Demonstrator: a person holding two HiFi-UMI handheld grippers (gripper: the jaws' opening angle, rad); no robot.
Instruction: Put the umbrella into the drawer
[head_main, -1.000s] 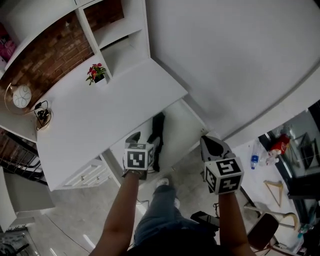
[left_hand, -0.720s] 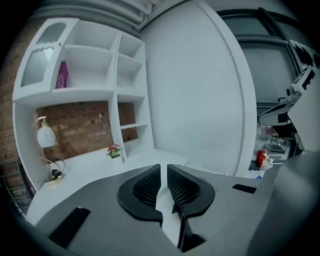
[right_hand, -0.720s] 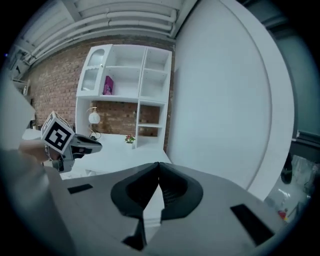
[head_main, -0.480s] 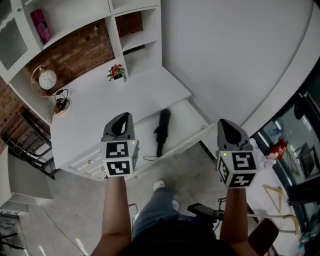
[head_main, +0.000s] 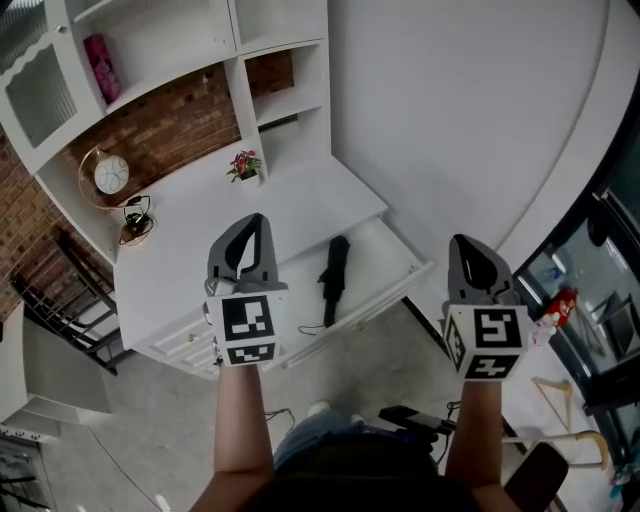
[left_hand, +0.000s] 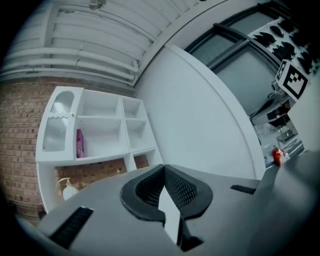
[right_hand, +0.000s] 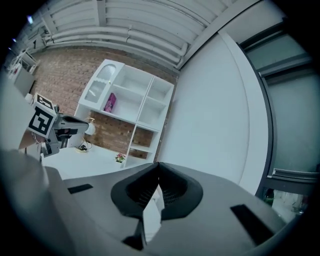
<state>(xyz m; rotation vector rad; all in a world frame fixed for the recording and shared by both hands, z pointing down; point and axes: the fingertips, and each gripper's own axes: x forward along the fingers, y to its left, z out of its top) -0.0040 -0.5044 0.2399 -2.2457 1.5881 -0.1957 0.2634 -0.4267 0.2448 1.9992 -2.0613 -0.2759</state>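
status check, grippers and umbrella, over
Left gripper shut, empty; right gripper shut, empty. Umbrella lying in the open drawer, clear of both. Nothing blocking the drawer.

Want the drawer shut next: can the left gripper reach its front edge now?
Probably yes: the left gripper, shut and empty, hangs above the open drawer, nothing between them; the umbrella lies inside.

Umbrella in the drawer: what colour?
Black. The umbrella lies in the open white drawer; it shows best in the head view.
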